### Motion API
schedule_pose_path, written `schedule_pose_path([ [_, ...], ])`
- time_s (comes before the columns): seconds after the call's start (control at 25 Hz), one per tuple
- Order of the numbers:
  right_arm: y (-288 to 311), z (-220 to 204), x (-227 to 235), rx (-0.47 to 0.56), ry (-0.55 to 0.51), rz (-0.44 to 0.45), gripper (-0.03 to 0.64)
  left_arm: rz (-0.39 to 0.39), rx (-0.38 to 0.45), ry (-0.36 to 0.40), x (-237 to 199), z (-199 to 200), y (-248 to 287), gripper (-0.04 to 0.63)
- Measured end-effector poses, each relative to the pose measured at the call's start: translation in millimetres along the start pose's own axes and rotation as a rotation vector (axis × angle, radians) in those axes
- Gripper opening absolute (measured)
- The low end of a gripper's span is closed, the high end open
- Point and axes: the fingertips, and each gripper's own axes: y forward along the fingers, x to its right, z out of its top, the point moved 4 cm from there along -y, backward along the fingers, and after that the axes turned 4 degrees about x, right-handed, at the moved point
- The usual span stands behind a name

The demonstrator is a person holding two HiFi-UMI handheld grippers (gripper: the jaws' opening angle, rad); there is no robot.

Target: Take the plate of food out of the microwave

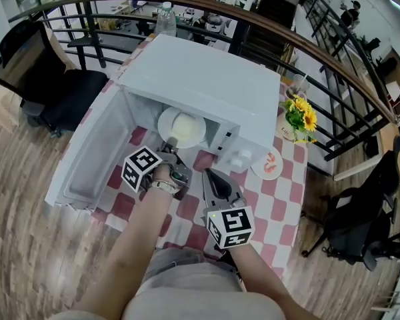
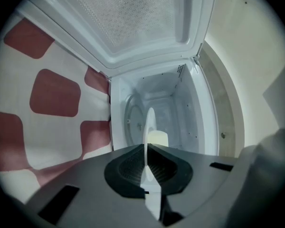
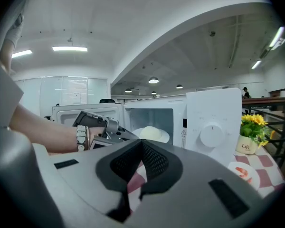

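A white microwave (image 1: pixel 207 79) stands on the checked table with its door (image 1: pixel 93 155) swung open to the left. In its mouth is a white plate (image 1: pixel 181 128) with a pale bun of food (image 1: pixel 185 123) on it. My left gripper (image 1: pixel 170 148) is shut on the plate's near rim. In the left gripper view the plate (image 2: pixel 149 125) shows edge-on between the pads of the left gripper (image 2: pixel 146 148), with the food (image 2: pixel 157 138) beyond them. My right gripper (image 1: pixel 211 175) hangs shut and empty over the table, in front of the microwave; the right gripper (image 3: pixel 141 141) looks towards the plate (image 3: pixel 152 134).
A pot of yellow flowers (image 1: pixel 299 117) and a small saucer with a shrimp picture (image 1: pixel 269 165) sit right of the microwave. A water bottle (image 1: pixel 165 17) stands behind it. A black chair (image 1: pixel 47 79) is at the left, a curved railing (image 1: pixel 333 65) beyond the table.
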Motion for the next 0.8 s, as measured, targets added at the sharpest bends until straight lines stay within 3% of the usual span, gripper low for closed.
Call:
schedule_pose_path([
  [0.8, -10.9, 13.7, -10.8, 0.063, -0.034, -0.003, 0.023, -0.107, 0.026, -0.044, 21.9, -13.9, -62.9, 0.012],
])
